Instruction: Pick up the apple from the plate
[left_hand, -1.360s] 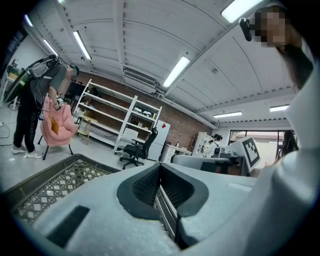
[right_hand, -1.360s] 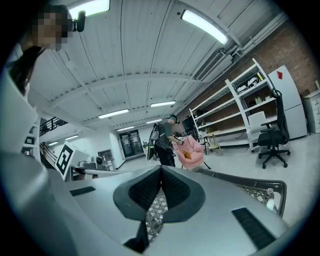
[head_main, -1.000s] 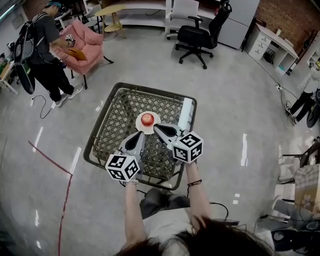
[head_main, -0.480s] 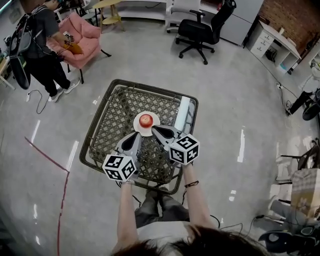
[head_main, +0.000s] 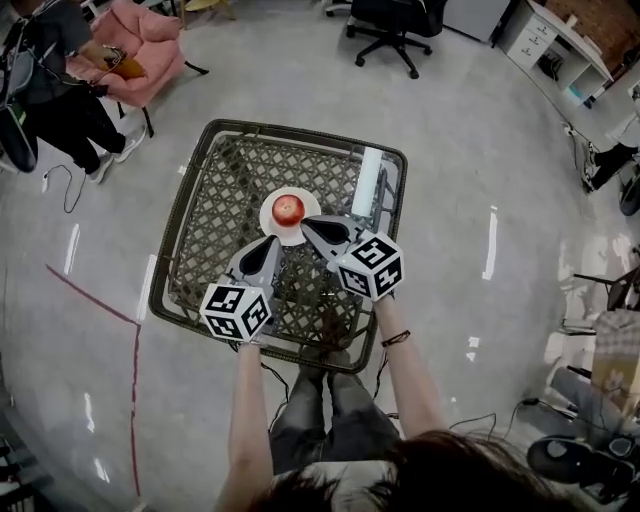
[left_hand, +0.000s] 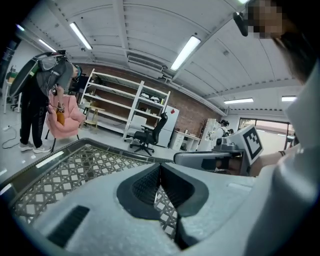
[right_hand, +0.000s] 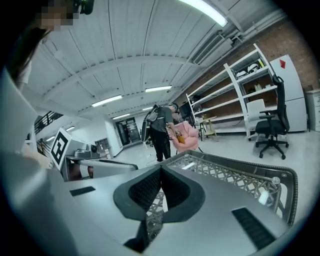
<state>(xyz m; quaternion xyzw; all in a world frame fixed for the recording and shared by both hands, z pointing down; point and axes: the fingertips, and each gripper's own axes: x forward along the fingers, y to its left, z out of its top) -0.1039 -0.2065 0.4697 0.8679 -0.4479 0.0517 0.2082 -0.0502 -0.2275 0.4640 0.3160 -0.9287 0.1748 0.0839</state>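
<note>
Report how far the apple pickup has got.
Done: nothing yet; the apple sits on its white plate on the lattice table. In hand: the left gripper and right gripper are poised by the plate's near edge, both with jaws shut and empty. Left: open a gripper's jaws, close them on the apple and lift it off the plate.

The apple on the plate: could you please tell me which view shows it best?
The head view: the apple sits unobstructed on its plate. Neither gripper view shows it, only the lattice table.
</note>
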